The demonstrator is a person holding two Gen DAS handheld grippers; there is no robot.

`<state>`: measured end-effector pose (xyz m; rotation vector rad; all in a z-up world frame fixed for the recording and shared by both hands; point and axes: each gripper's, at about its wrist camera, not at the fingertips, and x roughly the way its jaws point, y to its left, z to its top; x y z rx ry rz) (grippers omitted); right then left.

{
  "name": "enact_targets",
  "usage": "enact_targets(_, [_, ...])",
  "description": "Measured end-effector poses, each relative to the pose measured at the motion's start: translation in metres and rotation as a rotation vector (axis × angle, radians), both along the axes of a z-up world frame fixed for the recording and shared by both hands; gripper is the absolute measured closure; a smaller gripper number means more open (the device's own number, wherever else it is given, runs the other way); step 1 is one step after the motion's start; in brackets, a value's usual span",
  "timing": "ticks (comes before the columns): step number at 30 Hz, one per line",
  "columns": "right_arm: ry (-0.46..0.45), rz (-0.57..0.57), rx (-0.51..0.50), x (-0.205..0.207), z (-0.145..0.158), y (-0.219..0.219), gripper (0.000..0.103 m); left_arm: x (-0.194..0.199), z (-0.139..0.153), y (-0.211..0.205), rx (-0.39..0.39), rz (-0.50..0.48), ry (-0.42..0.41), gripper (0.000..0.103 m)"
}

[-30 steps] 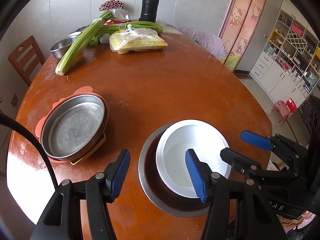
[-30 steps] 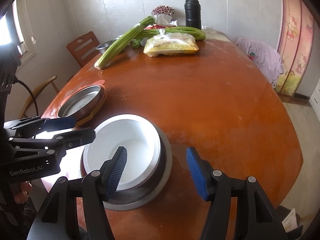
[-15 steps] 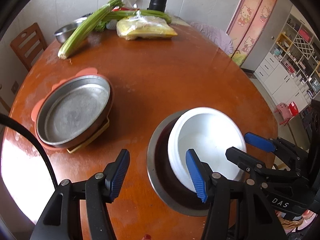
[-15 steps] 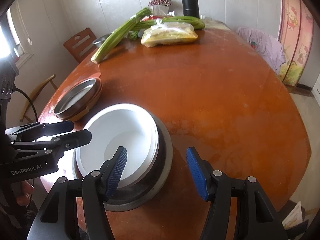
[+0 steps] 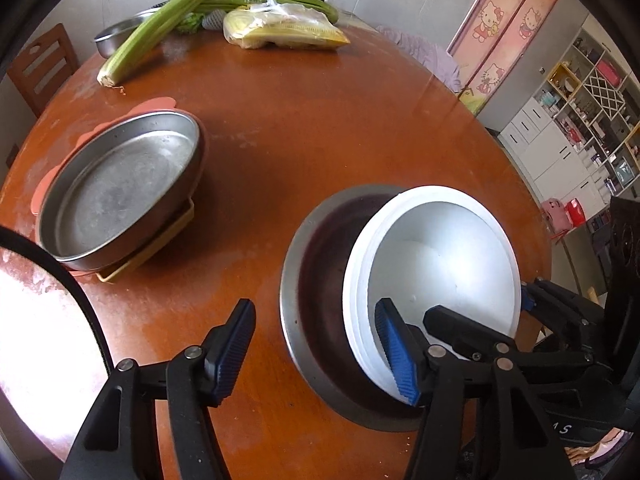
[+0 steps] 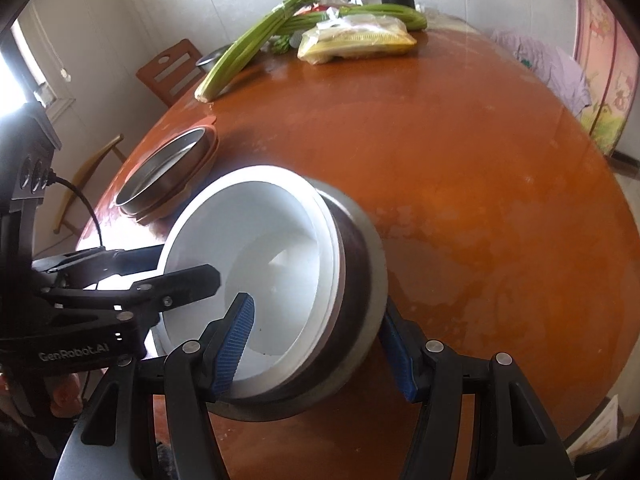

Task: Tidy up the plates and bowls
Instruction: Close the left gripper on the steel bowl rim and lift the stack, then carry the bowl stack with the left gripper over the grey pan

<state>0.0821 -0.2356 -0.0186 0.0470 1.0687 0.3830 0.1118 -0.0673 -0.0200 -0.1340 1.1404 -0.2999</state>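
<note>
Both grippers are at the nested bowls in the lower middle of each frame. My left gripper (image 5: 316, 354) has its jaws apart and they are closing a little; one blue pad sits inside the white bowl (image 5: 440, 264), the other stands outside over the bare table (image 5: 320, 128), so the near rim of the metal bowl (image 5: 320, 280) and of the white one lie between them, but I see no pad pressing yet. My right gripper (image 6: 320, 350) is also open, and it straddles the other side: one pad is inside the white bowl (image 6: 256, 280), the other is just outside the wall of the metal bowl (image 6: 356, 280); whether that pad touches the wall I cannot tell. The white bowl sits tilted inside the metal one. At the left of the frame a metal plate (image 5: 120, 188) rests on a pink and a yellow plate, well apart from the bowls. I judge the step is to take hold of the bowl stack with two hands. Next I must close both pads on the rims evenly and then lift level, otherwise the white bowl may slide out.
</note>
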Motion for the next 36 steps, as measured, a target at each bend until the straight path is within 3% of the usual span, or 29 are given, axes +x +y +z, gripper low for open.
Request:
enact_targets(2, [-0.003, 0.001, -0.004, 0.000, 0.000, 0.001, 0.039, 0.000, -0.001, -0.003, -0.021, -0.020, 0.005, 0.057])
enact_targets(14, [-0.040, 0.028, 0.002, 0.003, 0.015, 0.014, 0.041, 0.007, 0.016, 0.010, -0.014, 0.002, -0.043, 0.057])
enact_targets(28, [-0.129, 0.132, 0.016, 0.030, 0.055, 0.081, 0.041, 0.025, 0.059, 0.081, -0.004, 0.115, -0.132, 0.056])
enact_targets(36, [-0.137, 0.215, 0.028, 0.055, 0.060, 0.130, 0.041, 0.038, 0.062, 0.130, 0.002, 0.198, -0.132, 0.056])
